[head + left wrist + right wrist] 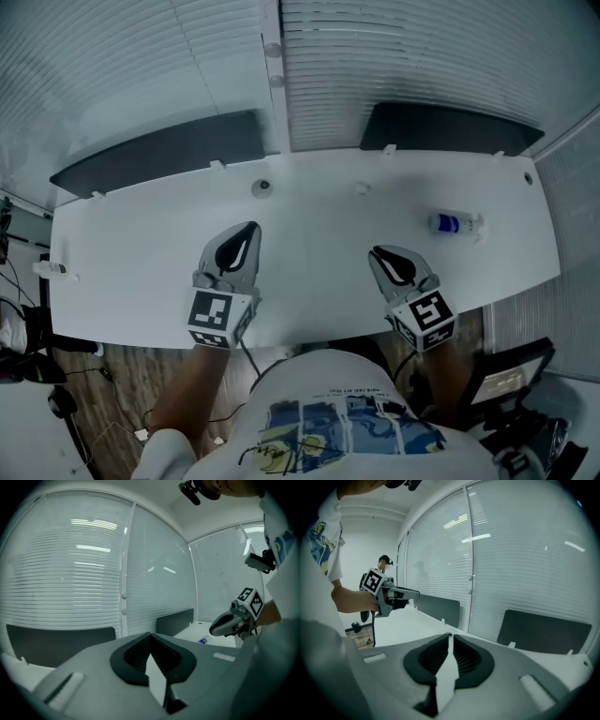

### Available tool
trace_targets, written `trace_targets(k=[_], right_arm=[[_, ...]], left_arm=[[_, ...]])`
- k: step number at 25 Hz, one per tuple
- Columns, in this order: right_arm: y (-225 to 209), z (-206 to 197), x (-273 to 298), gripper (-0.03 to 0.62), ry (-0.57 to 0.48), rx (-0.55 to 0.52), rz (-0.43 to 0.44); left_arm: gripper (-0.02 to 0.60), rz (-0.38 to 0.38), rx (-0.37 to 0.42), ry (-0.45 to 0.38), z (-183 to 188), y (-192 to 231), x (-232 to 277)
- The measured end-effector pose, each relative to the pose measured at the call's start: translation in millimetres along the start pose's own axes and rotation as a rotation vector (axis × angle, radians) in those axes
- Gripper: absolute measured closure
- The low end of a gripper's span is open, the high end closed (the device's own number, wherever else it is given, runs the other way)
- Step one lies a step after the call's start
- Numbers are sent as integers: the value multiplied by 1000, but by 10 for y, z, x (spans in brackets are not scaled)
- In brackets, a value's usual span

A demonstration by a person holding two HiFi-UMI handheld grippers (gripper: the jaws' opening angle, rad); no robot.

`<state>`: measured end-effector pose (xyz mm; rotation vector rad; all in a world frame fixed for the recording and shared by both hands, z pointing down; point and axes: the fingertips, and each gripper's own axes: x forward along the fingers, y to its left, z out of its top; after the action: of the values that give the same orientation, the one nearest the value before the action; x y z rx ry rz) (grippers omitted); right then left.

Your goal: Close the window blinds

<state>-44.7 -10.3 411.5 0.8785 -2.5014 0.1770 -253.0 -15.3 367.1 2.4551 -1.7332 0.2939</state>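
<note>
Two window blinds (422,56) hang side by side behind the desk, split by a white post (272,94). The head view cuts off their tops, and their lower edges are hidden behind two dark panels (169,150) that stand along the desk's far edge. The slats run level; whether they are tilted fully shut is hard to make out. Two small knobs (275,52) sit on the post, one above the other.

One white desk (309,253) fills the middle of the head view. Its near edge is partly covered by the person's shirt.

The two grippers hover over the near half of the desk, well apart from the blinds. The left gripper (251,228) has its jaws together with nothing between them, as its own view shows. The right gripper (376,251) also has its tips meeting on nothing. Each carries one marker cube.

One small bottle (454,223) with a blue band lies on the desk's right part; its print is too small to read. One small round fitting (262,187) sits near the post's foot.
</note>
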Motion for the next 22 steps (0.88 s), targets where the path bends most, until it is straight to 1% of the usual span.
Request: trace_targets(k=[3, 7, 11, 14, 18, 22], right_arm=[[366, 167, -30, 574, 12, -2, -25], [520, 119, -107, 574, -4, -1, -38], [710, 170, -124, 574, -3, -11, -42], [777, 147, -111, 574, 7, -7, -38], [774, 76, -152, 574, 19, -4, -42], [828, 5, -165, 574, 34, 4, -34]], left_arm=[[575, -60, -35, 1, -11, 40, -434], [575, -112, -23, 9, -107, -170, -672], [575, -175, -21, 18, -169, -289, -883], [575, -205, -22, 42, -262, -368, -957], [575, -236, -39, 52, -333, -492, -940], [574, -244, -39, 60, -376, -553, -945]])
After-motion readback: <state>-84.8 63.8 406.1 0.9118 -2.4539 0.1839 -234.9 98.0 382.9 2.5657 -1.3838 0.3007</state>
